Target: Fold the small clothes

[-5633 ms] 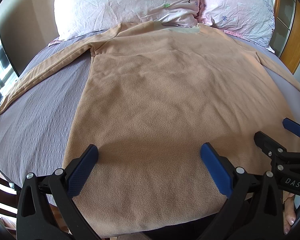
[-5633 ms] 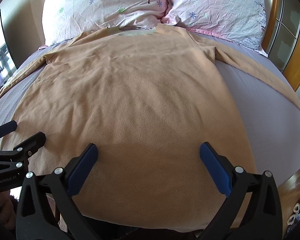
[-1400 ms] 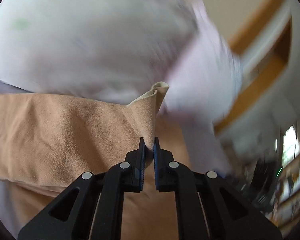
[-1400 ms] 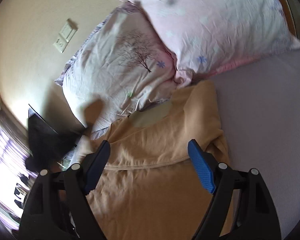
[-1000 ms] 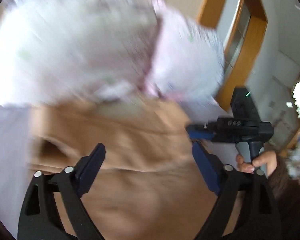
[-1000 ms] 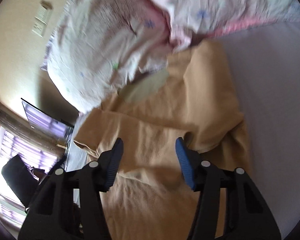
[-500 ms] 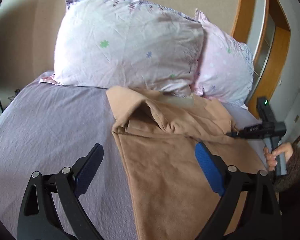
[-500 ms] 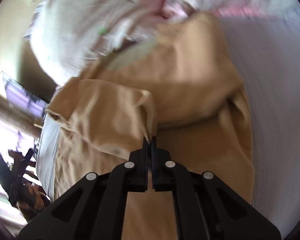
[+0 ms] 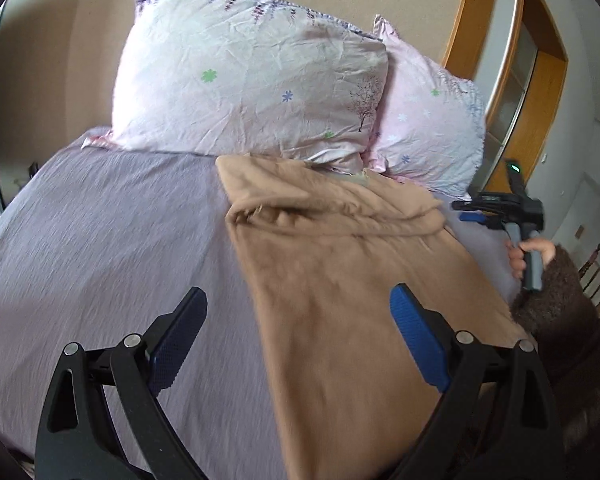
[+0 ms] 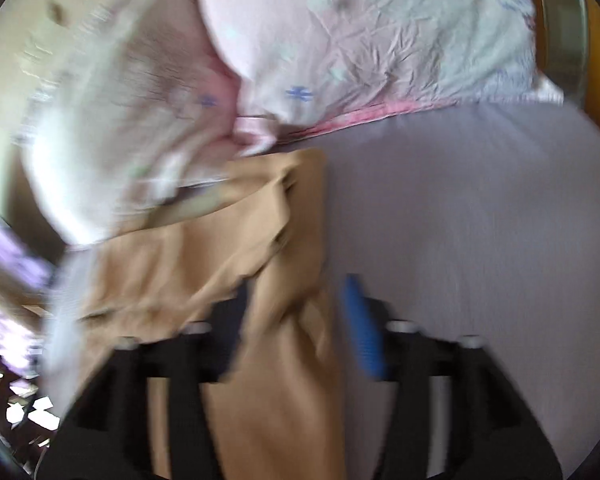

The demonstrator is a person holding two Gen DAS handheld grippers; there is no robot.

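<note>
The tan shirt (image 9: 340, 300) lies lengthwise on the bed (image 9: 100, 240), collar toward the pillows (image 9: 244, 80). Left gripper (image 9: 296, 336) jaws wide, empty; right gripper (image 10: 296, 320) blurred, seemingly parted.

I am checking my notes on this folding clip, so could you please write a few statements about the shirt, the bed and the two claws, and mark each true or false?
1. The tan shirt lies on the purple bedsheet. True.
2. The left claw is shut on the shirt. False: it is open and holds nothing.
3. Two floral pillows sit behind the shirt. True.
4. The shirt's sleeves are spread out flat to both sides. False: they are folded in over the body.
5. The right claw is open. True.
</note>
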